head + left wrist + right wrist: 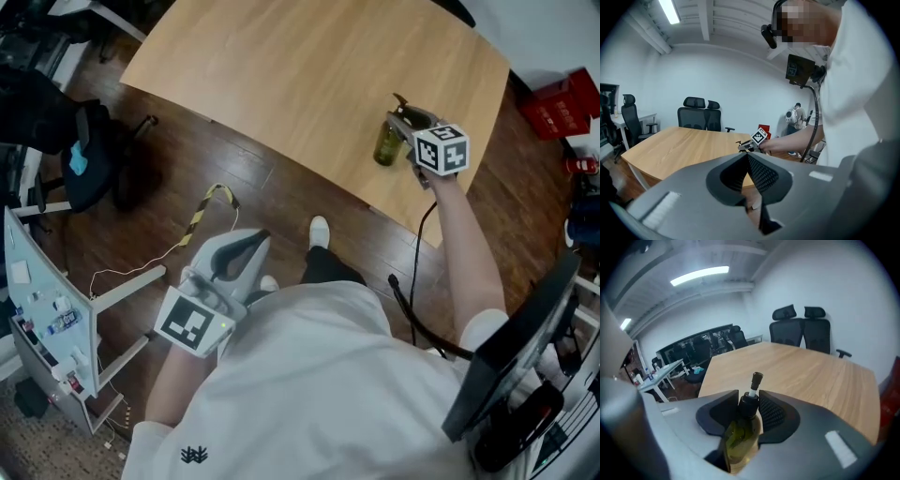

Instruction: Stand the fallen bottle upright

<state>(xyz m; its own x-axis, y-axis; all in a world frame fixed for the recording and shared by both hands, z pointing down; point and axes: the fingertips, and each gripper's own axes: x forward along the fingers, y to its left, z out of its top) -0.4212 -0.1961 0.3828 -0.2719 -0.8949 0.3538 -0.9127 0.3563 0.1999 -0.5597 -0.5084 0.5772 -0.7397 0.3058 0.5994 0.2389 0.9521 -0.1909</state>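
We hold the right tool [401,120] out over the near right part of the desk [300,66], not far from its edge, and it is clamped on the bottle [385,143]. In the right gripper view the two jaws press from either side on the bottle's dark cap [748,405], with the thin pouring spout [756,379] poking up beyond them and the olive-green glass body hanging towards the camera between the jaws. From the head view the bottle looks roughly upright, just beside the tool's marker cube; we cannot tell whether its base touches the wood. The left tool [246,246] is kept well apart from all this, close to our body and above the dark wooden floor [234,178] rather than the desk. Its jaws are together at the tips and nothing sits between them. It faces across the desk towards the right tool, and two black office chairs [701,112] stand against the white wall behind the far side of the desk.
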